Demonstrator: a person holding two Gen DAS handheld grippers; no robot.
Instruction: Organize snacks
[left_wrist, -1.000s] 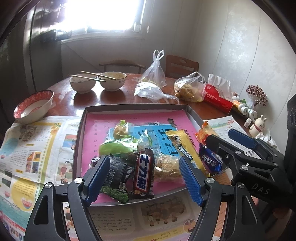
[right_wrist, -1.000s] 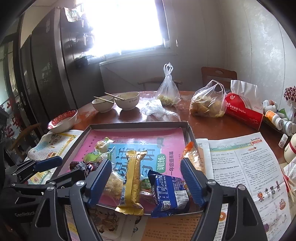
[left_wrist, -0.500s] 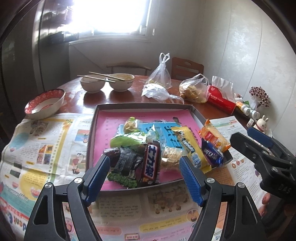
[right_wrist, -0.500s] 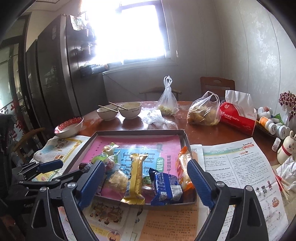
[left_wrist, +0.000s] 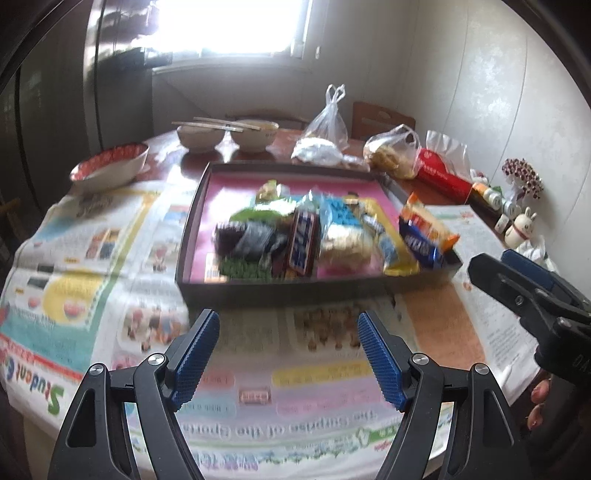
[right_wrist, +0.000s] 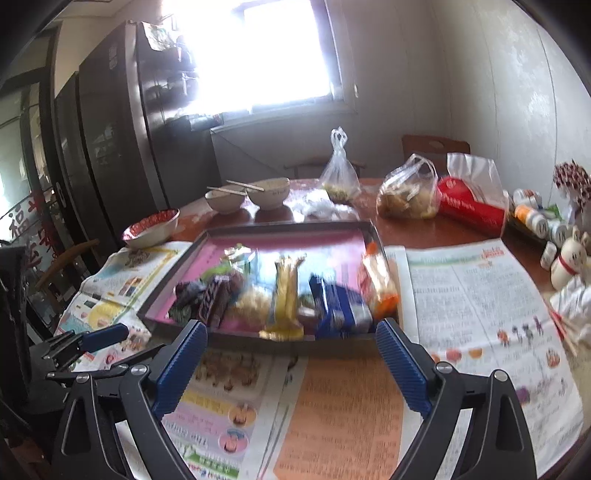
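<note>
1. Both hand-held grippers have pulled back toward the near desk edge, away from the tray (left_wrist: 192, 229).
2. Left hand-held gripper (left_wrist: 288, 345) and right hand-held gripper (right_wrist: 291, 363) gape wide, holding nothing, over newspaper (left_wrist: 110, 236).
3. Snack packets (left_wrist: 325, 236) lie heaped in the tray's near half.

Assorted wrapped snacks (left_wrist: 317, 236) lie heaped in the pink-lined tray (left_wrist: 192, 221).
</note>
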